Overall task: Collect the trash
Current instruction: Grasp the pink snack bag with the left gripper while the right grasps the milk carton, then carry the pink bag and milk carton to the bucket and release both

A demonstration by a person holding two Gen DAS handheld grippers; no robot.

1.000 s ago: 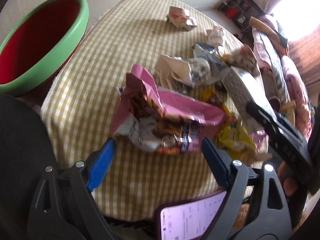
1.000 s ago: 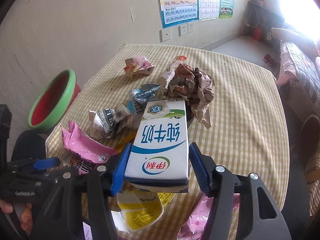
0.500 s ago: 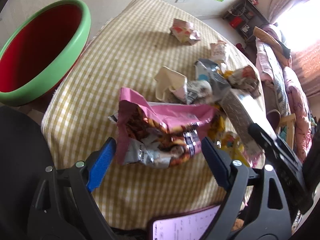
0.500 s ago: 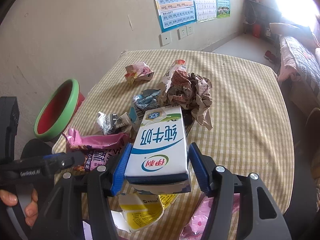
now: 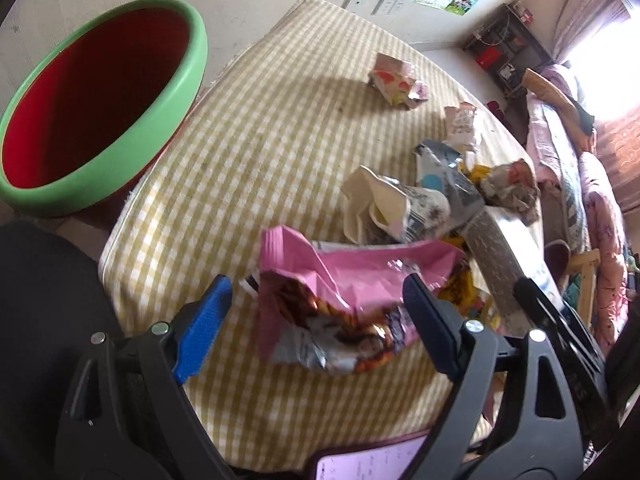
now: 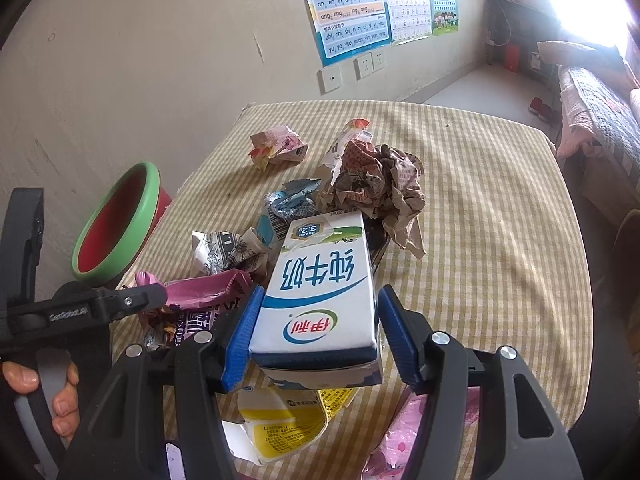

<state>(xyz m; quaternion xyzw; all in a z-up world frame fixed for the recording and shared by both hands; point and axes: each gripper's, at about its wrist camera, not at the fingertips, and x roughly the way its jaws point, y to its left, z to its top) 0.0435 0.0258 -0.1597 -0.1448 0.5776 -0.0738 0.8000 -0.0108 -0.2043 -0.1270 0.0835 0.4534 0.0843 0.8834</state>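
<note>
A pink snack bag (image 5: 344, 280) lies crumpled on the checked tablecloth (image 5: 260, 152). My left gripper (image 5: 316, 284) stands open around it: the bag touches the right finger, and the left pad is clear of it. In the right wrist view one of the left gripper's fingers (image 6: 120, 304) rests against the bag (image 6: 200, 292). My right gripper (image 6: 320, 294) is shut on a white and blue milk carton (image 6: 320, 280), held tilted above the table. The carton's grey side (image 5: 492, 256) shows beside the bag. A red bin with a green rim (image 5: 180, 92) stands off the table's left edge.
More trash lies mid-table: crumpled brown paper (image 6: 380, 184), a pink-white packet (image 6: 280, 148), a blue-silver wrapper (image 6: 288, 204), a crushed patterned cup (image 5: 392, 208) and a yellow packet (image 6: 280, 424). A phone (image 5: 368, 460) lies at the near edge. A bed (image 5: 580, 184) stands to the right.
The pink bag's upright flap has folded over sideways between the left fingers, and the bag now sits against the right finger. The right gripper still holds the carton.
</note>
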